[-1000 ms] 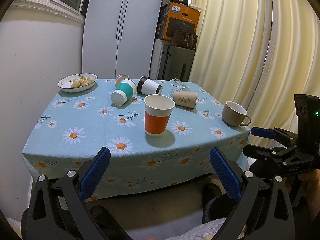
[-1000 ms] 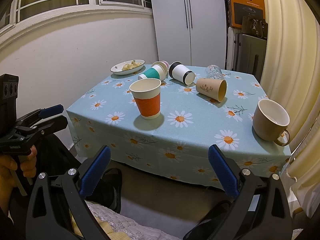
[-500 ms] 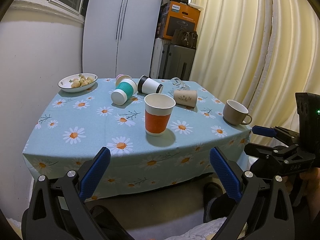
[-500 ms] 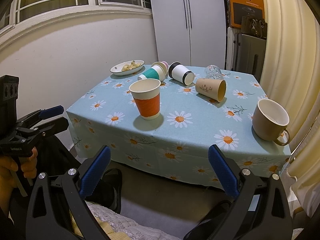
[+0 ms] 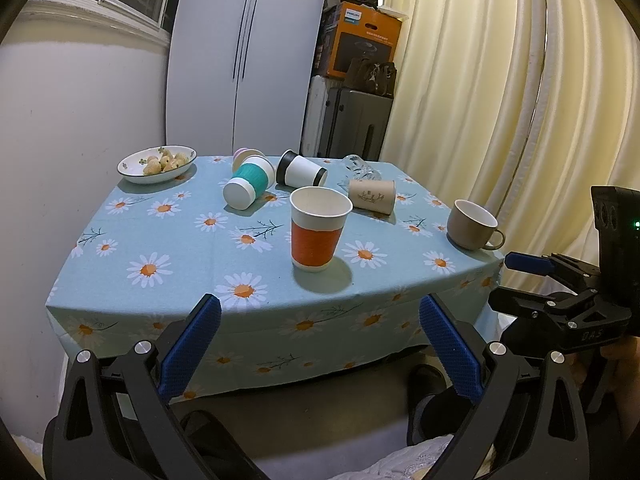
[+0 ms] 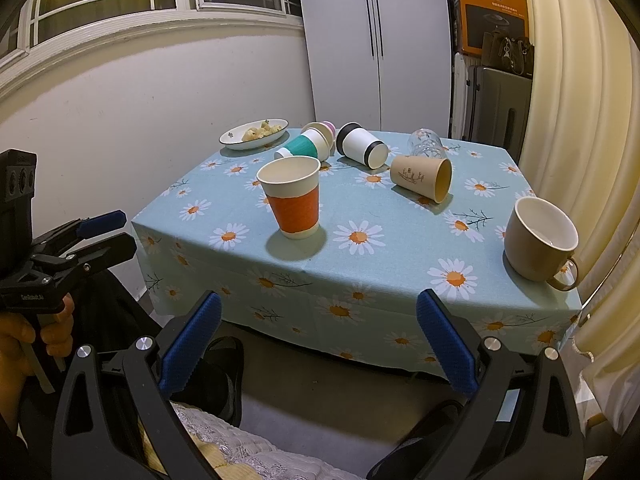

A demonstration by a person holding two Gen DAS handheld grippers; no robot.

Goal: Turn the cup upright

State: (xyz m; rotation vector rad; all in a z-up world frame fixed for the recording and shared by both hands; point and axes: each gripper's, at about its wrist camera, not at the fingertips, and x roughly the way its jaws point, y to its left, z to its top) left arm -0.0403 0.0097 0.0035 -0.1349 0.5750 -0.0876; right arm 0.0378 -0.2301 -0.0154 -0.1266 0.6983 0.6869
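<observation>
Hovering short of the table's near edge, the left gripper [image 5: 320, 344] and right gripper [image 6: 318, 344] both have jaws spread wide, nothing between them. Orange cup [image 5: 319, 229] stands upright near the front middle of the daisy tablecloth [image 5: 192, 240]. Behind it, lying on their sides: teal cup [image 5: 250, 182], white cup with black bands [image 5: 302, 169], tan paper cup [image 5: 372, 195], a clear glass [image 5: 358, 166]. Brown mug [image 6: 540, 239] upright at the right corner. Bowl of food [image 5: 157, 164] at the far left.
</observation>
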